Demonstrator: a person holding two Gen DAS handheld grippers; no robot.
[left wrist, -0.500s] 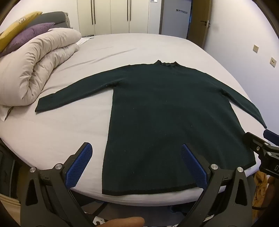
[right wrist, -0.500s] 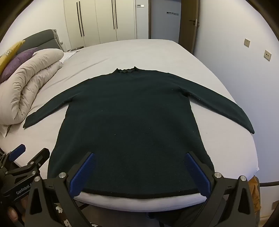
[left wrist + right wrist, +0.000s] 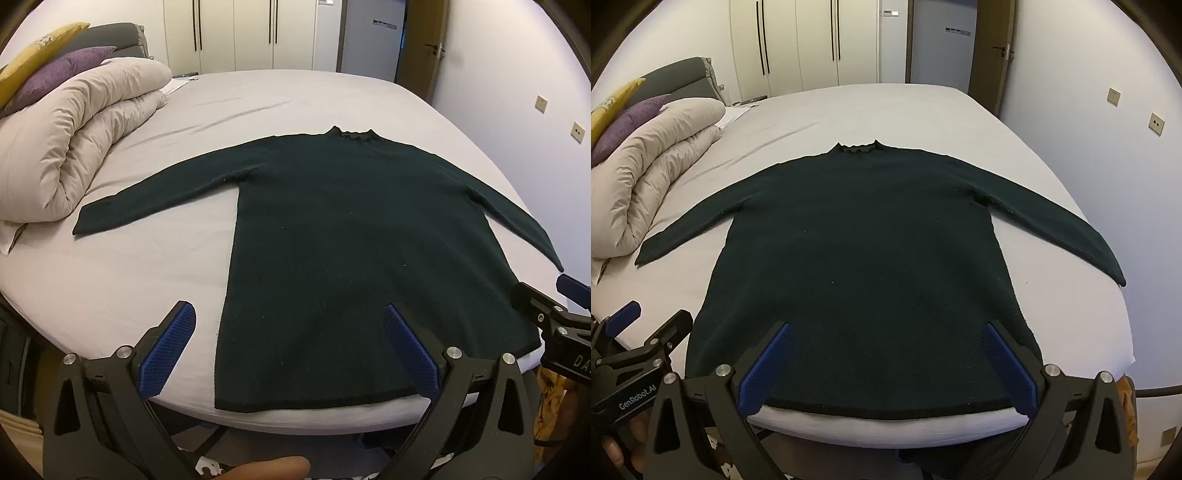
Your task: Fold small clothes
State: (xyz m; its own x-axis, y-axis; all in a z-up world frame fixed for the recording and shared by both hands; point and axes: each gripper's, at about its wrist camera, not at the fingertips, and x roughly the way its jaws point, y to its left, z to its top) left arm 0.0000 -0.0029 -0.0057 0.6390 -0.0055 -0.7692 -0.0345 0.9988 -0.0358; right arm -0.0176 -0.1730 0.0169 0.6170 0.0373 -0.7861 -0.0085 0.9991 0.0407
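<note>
Writing: "GenRobot.AI" reads in white on the black body of the left gripper (image 3: 639,328) as the right wrist view shows it; the letters "DA" show on the right gripper (image 3: 543,302) at the edge of the left wrist view, the rest cut off.
Sweater: one dark green long-sleeved sweater (image 3: 354,236) lies flat on the bed (image 3: 110,288), both sleeves spread out to the sides, ruffled collar at the far end, hem at the near edge of the mattress.
Left gripper: blue-padded fingers (image 3: 170,350) spread wide, holding nothing, over the near left corner of the hem.
Right gripper: jaws wide apart and empty, over the hem toward its right part.
Bedding: one rolled beige duvet (image 3: 74,147) at the left, its near end just beside the left cuff; one purple pillow (image 3: 62,77) and one yellow pillow (image 3: 40,48) behind it.
Wall: two switch plates (image 3: 1156,123) at the right.
Wardrobe: white doors (image 3: 801,44) with long dark handles, beyond the bed.
</note>
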